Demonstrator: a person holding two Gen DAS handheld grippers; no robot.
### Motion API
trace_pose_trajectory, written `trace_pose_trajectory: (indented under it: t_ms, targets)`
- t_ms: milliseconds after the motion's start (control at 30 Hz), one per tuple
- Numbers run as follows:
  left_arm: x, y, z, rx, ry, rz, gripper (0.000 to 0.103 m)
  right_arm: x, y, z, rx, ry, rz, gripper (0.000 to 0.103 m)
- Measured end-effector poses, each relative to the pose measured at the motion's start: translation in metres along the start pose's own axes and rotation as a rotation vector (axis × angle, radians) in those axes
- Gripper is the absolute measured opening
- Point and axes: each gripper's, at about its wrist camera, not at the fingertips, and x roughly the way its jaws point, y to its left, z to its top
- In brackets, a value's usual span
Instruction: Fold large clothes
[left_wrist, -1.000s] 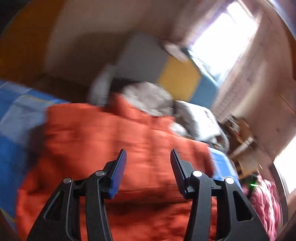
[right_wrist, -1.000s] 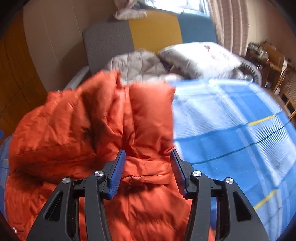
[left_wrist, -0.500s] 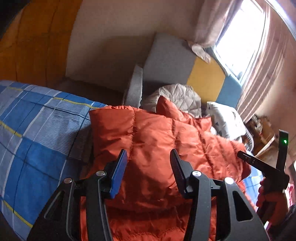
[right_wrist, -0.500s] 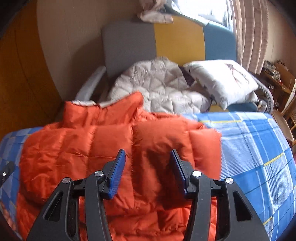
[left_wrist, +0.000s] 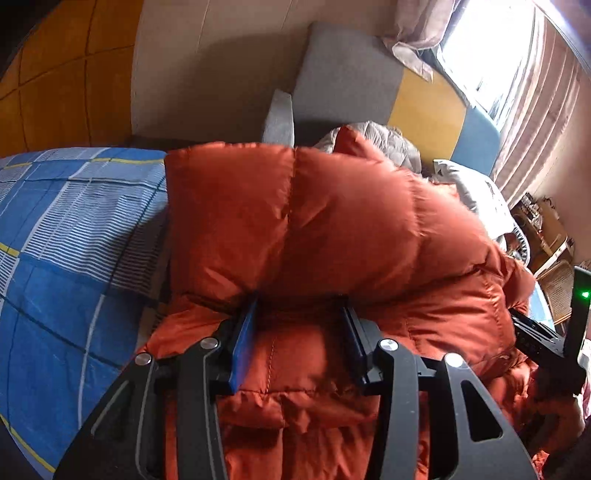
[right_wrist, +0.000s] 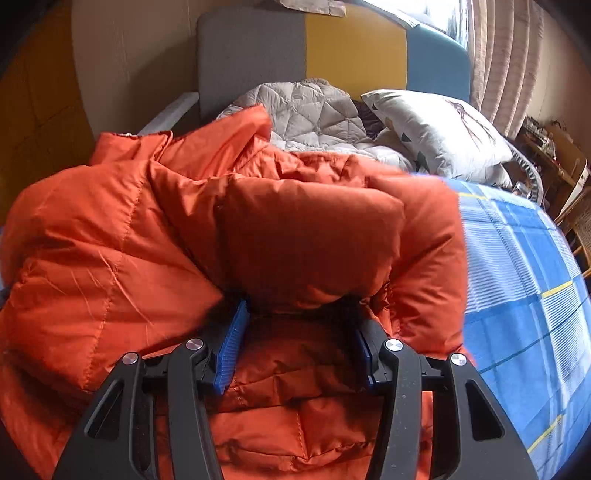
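Note:
A puffy orange down jacket (left_wrist: 332, 229) lies folded over on a bed with a blue checked sheet (left_wrist: 66, 258). It also fills the right wrist view (right_wrist: 184, 240). My left gripper (left_wrist: 299, 317) is open, its fingertips pushed under the overhanging folded flap at the jacket's left part. My right gripper (right_wrist: 301, 317) is open too, its tips tucked under the folded flap at the jacket's right part. The right gripper also shows at the right edge of the left wrist view (left_wrist: 546, 332). Neither gripper holds fabric.
A grey quilted garment (right_wrist: 306, 110) and a white patterned pillow (right_wrist: 436, 129) lie at the head of the bed. A grey, yellow and blue headboard (right_wrist: 354, 44) stands behind. Blue sheet (right_wrist: 524, 295) shows to the right. Wooden furniture (right_wrist: 554, 155) stands beyond the bed.
Both grippers have moved forward and down into the jacket, so their tips now sit under the folded flap. Both stayed open.

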Motion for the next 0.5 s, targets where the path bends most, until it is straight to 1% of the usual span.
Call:
trace_pose_trajectory:
  t_ms: [200, 333, 367, 400, 433, 467, 500]
  targets:
    - [0.012, 0.002, -0.006, -0.014, -0.005, 0.0, 0.043, 0.01, -0.001, -0.008, 0.013, -0.032, 0.006, 0.05]
    - [0.002, -0.002, -0.005, -0.002, -0.001, 0.028, 0.043, 0.006, 0.001, -0.007, 0.004, -0.031, -0.002, 0.05]
    - [-0.004, -0.003, -0.003, -0.006, -0.003, 0.034, 0.048, 0.005, 0.001, -0.005, 0.001, -0.028, -0.001, 0.051]
    - [-0.011, -0.004, -0.001, -0.008, -0.021, 0.032, 0.05, 0.002, 0.002, -0.003, -0.012, -0.02, -0.005, 0.052]
    - [-0.022, -0.006, 0.002, -0.004, -0.055, 0.028, 0.054, 0.0, 0.003, 0.0, -0.023, -0.013, -0.004, 0.054]
    - [-0.028, -0.009, 0.006, 0.002, -0.079, 0.026, 0.056, -0.006, 0.001, 0.005, -0.022, -0.008, 0.009, 0.06]
    - [-0.035, -0.012, 0.012, 0.01, -0.1, 0.015, 0.056, -0.01, 0.0, 0.008, -0.013, -0.011, 0.021, 0.061]
